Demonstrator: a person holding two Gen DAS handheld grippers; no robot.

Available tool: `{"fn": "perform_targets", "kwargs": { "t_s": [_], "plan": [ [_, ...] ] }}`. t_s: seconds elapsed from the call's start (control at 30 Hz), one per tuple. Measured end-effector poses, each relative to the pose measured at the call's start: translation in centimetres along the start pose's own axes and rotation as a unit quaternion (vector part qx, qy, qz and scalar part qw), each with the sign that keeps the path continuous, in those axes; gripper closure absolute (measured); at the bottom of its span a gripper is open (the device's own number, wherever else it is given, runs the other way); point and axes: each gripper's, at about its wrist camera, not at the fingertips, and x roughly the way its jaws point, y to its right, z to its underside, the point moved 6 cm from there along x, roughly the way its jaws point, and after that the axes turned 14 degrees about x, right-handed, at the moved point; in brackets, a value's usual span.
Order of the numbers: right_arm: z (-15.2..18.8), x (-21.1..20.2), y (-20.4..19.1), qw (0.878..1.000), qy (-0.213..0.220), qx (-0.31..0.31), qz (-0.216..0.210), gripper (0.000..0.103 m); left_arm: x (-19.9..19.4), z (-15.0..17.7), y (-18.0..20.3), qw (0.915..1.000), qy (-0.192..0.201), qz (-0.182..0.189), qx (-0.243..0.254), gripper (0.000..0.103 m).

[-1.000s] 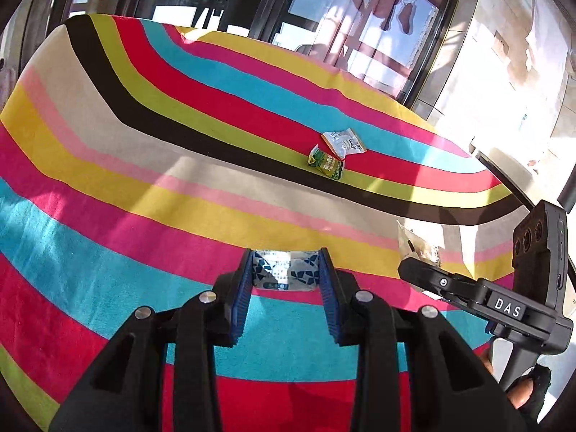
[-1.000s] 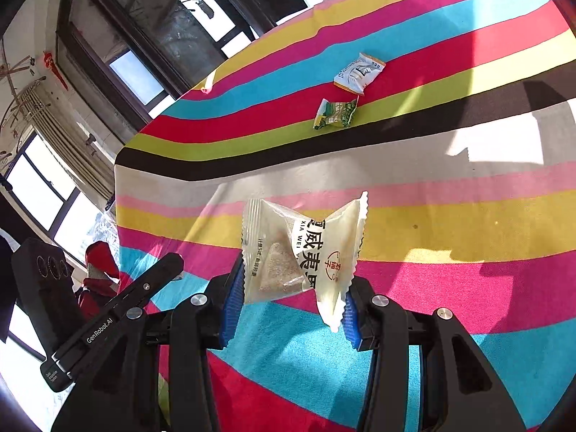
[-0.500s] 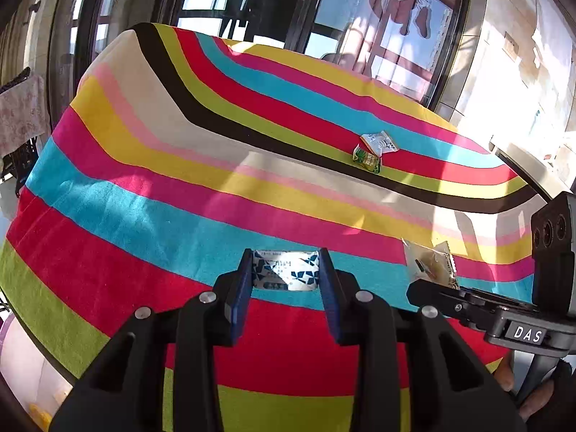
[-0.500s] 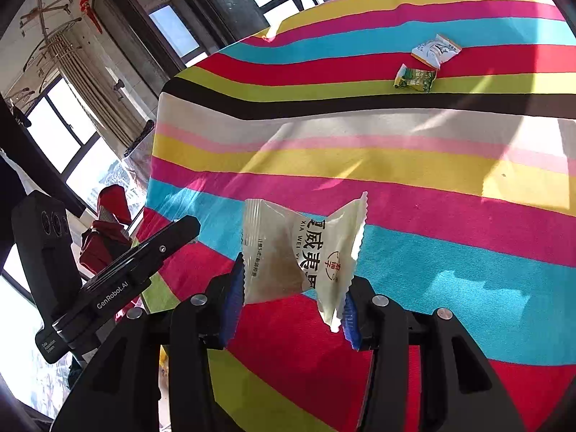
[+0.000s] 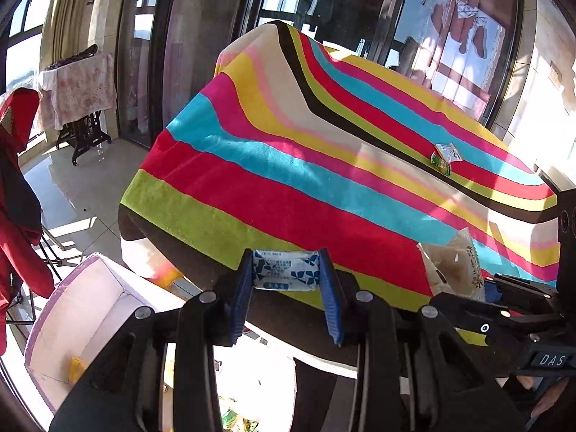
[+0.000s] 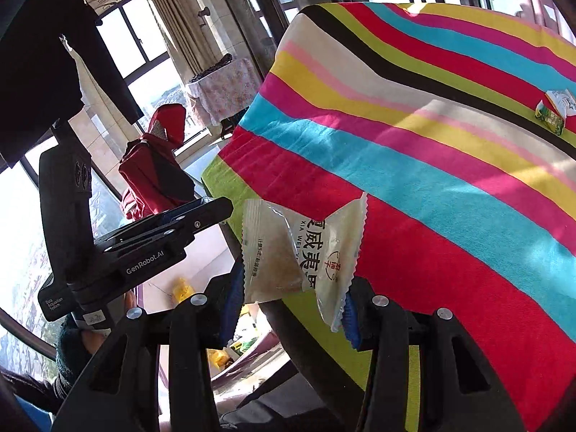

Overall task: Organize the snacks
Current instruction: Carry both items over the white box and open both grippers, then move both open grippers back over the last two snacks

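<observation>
So, left tool [image 5: 286, 300] clamped on a crinkly blue-white packet [image 5: 285, 274], right tool [image 6: 293, 300] pinching a translucent zigzag-edged pouch [image 6: 300, 252], fuzzy striped table [image 5: 324, 180]

Home sunroom — curtains [image 6: 169, 18], striped tablecloth [image 5: 324, 165], tiled floor [image 5: 72, 187]

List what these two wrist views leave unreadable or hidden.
- Box, left wrist view: its contents are hidden by the left gripper and the frame edge.
- Two packets on the striped cloth, right wrist view: print too small.
- Translucent packet: label folded, jaws cover its bottom.
</observation>
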Motion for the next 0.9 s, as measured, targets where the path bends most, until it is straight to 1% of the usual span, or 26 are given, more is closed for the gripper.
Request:
{"fn": "perform_targets", "kwargs": {
  "t_s": [0.1,0.2,0.3,0.37,0.4,0.43,0.47,0.5,0.53,0.57,0.63,0.67,0.7,0.77,0.83,0.9],
  "plan": [
    [1.7,1.0,-3.0,0.998,-0.023,-0.051,-0.014,0.057,-1.7,2.4,-3.0,0.9991,-0.014,-0.016,-0.037,0.068],
    [3.7,2.0,-5.8,0.993,-0.048,-0.103,-0.033,0.057,-3.3,4.8,-6.0,0.9962,-0.03,-0.052,-0.062,0.068],
    [5.8,3.5,-8.2,0.985,-0.082,-0.143,-0.047,0.056,-4.3,7.4,-8.8,0.9911,-0.05,-0.086,-0.089,0.068],
    [7.4,4.5,-9.4,0.978,-0.11,-0.166,-0.058,0.054,-4.4,9.0,-10.4,0.986,-0.072,-0.107,-0.106,0.066],
    [8.1,5.0,-9.7,0.975,-0.122,-0.175,-0.061,0.047,-4.4,9.7,-11.1,0.9823,-0.084,-0.118,-0.119,0.056],
    [8.7,5.3,-10.1,0.972,-0.131,-0.182,-0.063,0.038,-4.5,10.3,-12.0,0.9764,-0.092,-0.134,-0.142,0.029],
    [9.1,5.4,-10.5,0.971,-0.133,-0.189,-0.065,0.022,-4.7,10.8,-12.8,0.9699,-0.094,-0.15,-0.167,0.015],
    [9.2,5.3,-10.6,0.97,-0.13,-0.195,-0.066,0.02,-5.0,11.1,-13.5,0.9626,-0.092,-0.167,-0.192,0.004],
    [9.1,5.0,-10.6,0.97,-0.125,-0.198,-0.064,0.02,-5.4,11.2,-14.1,0.9551,-0.089,-0.185,-0.213,0.003],
    [8.9,4.6,-10.5,0.971,-0.117,-0.199,-0.061,0.02,-5.5,11.1,-14.5,0.9496,-0.09,-0.197,-0.227,0.003],
    [8.0,3.5,-9.8,0.975,-0.098,-0.19,-0.055,0.02,-5.4,10.5,-14.9,0.9424,-0.096,-0.21,-0.242,0.002],
    [7.4,2.9,-9.2,0.978,-0.089,-0.181,-0.053,0.02,-5.0,10.1,-14.8,0.9409,-0.101,-0.213,-0.244,0.002],
    [6.8,2.3,-8.4,0.981,-0.08,-0.169,-0.049,0.019,-4.6,9.6,-14.5,0.9416,-0.106,-0.209,-0.242,0.002],
    [5.6,1.1,-6.8,0.986,-0.063,-0.149,-0.039,0.018,-3.3,8.5,-13.3,0.948,-0.116,-0.186,-0.23,0.002],
    [4.6,-0.4,-5.3,0.99,-0.043,-0.134,-0.026,0.016,-2.2,7.2,-11.1,0.958,-0.112,-0.163,-0.208,0.002],
    [3.7,-2.1,-3.8,0.992,-0.02,-0.125,-0.013,0.016,-1.7,5.0,-8.6,0.9703,-0.091,-0.145,-0.171,0.002]
  ]
}}
